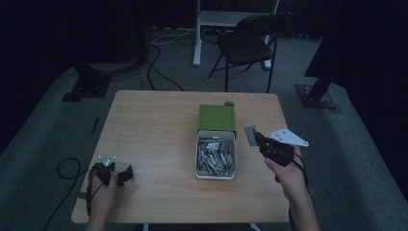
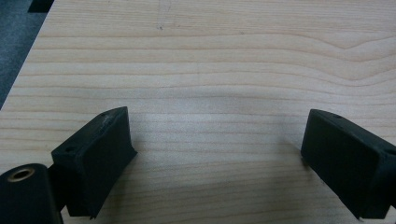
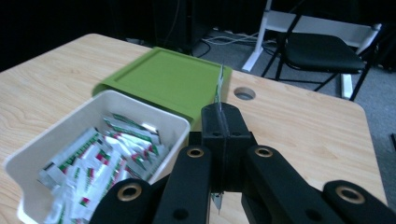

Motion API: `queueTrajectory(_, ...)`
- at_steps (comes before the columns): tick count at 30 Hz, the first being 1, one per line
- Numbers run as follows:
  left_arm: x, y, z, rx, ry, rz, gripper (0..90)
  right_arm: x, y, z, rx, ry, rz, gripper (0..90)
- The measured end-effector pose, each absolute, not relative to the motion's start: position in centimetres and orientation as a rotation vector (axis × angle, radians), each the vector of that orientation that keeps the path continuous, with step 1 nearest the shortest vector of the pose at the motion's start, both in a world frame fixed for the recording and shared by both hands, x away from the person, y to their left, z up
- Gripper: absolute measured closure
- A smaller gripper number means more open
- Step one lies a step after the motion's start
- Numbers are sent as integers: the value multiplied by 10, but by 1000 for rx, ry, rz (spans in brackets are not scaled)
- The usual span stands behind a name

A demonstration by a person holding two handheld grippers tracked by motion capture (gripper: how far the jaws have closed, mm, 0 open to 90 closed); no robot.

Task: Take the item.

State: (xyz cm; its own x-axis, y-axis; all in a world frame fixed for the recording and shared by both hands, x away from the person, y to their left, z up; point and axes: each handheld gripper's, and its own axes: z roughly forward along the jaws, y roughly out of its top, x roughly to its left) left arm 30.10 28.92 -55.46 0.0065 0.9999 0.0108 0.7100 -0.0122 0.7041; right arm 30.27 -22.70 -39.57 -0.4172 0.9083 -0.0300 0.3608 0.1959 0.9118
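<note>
The sachet [image 1: 250, 135] is the thing to mind: a thin silvery packet held edge-on in your right gripper [image 1: 260, 140], lifted off the surface just right of the white tray [image 1: 215, 176]. In the right gripper view the jaws are pressed together on it, with its top edge sticking up above them [image 3: 219, 84] and a small corner poking out below.

Starting at the left, your left gripper [image 1: 126, 175] rests low near the front left corner of the surface [image 1: 154, 125], its jaws spread wide with nothing but bare wood between them [image 2: 215, 140]. It is well apart from the work, so leave it parked there.

In the middle, the white tray is heaped with more green, red and white sachets [image 3: 100, 163]. The green lid [image 1: 217, 117] lies flat, touching the tray's far end. Beyond it there is a round cable hole [image 3: 244, 94] in the surface.

On the right, wherever the sachet is bound, keep the grip firm but not crushing, since so thin a packet will likely slip or twist if you swing fast. Carry it high enough to pass over the tray's near rim and the lid's raised edge, the only things close enough to catch it. Let go only once it is low, so it does not flutter off. The folding chair [image 1: 248, 43] and table legs behind are well clear.
</note>
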Motion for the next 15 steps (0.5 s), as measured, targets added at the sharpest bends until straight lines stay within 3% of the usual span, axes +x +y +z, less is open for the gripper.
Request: queueTrajectory(15,301,289,-555,1774,1755,735,95,303,-277,-428,1316,1821,1103,900)
